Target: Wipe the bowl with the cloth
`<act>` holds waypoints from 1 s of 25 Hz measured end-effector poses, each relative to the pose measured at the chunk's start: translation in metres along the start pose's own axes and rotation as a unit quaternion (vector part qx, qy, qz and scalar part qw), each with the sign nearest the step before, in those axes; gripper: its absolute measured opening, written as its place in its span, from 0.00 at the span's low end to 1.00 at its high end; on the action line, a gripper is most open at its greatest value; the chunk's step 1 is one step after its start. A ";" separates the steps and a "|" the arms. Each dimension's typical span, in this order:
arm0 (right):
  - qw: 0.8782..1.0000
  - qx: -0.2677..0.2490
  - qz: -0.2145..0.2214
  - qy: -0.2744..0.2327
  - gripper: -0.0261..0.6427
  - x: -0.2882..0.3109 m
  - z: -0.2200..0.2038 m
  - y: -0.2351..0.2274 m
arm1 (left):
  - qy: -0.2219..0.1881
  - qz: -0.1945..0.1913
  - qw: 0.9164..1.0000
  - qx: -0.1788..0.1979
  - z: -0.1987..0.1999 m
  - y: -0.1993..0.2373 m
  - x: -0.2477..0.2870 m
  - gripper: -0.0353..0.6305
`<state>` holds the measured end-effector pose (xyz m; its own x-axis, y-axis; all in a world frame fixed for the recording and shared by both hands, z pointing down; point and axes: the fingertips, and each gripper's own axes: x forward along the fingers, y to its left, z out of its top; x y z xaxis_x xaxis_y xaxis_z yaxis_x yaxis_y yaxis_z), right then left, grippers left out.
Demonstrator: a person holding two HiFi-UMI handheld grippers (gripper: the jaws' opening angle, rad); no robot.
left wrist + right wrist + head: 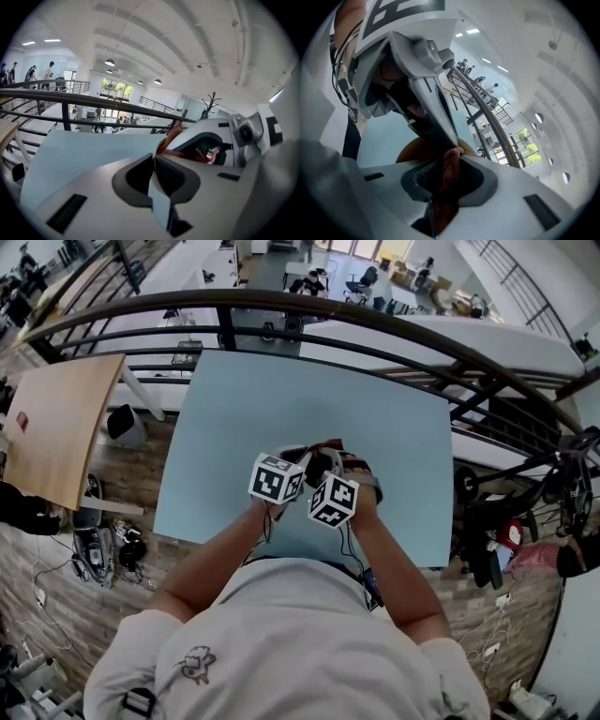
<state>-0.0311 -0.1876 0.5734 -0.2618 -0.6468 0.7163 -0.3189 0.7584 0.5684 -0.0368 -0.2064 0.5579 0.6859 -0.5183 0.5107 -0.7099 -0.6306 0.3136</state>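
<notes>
Table (281, 418) is the biggest thing going, pale blue, with a dark curved railing (394, 329) past its far edge. Person's forearms (220, 554) reach in from the near edge, and both grippers sit bunched together over the near half of the table, roughly mid-width, marker cubes almost touching.

Left gripper (153, 161) has its jaws squeezed nearly together on a thin brown edge, which reads as the rim of the bowl (412, 153) (only a sliver of it shows from that side). From the right gripper view the bowl is an orange-brown curve just behind the jaws, held up off the table, with the left gripper's body right above it.

Right gripper (450, 157) is clamped on the cloth (449, 173), a rust-red bunch pinched between the pads, with some poking out past the tips and touching the bowl's edge. In the head view the bowl and cloth are mostly hidden behind the cubes, so just a bit of dark red shows between the two tools.
</notes>
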 end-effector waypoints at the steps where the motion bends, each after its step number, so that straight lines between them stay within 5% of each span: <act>1: 1.000 0.004 0.007 -0.005 0.18 0.001 0.003 0.003 | -0.004 0.002 1.000 -0.002 0.003 0.002 -0.002 0.09; 9: 0.997 0.035 0.064 -0.039 0.18 -0.003 0.019 0.020 | -0.025 0.017 0.999 0.023 0.021 0.014 -0.002 0.09; 14: 0.995 0.037 0.088 -0.008 0.18 -0.010 0.003 0.027 | -0.012 0.037 0.998 0.052 0.016 0.027 0.001 0.09; 25: 0.999 0.012 -0.013 0.041 0.18 -0.011 -0.013 -0.017 | 0.007 0.015 1.000 0.022 0.000 0.015 -0.002 0.09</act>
<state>-0.0113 -0.1922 0.5615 -0.1785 -0.6571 0.7324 -0.3475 0.7385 0.5779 -0.0483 -0.2147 0.5616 0.6626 -0.5291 0.5301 -0.7216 -0.6406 0.2626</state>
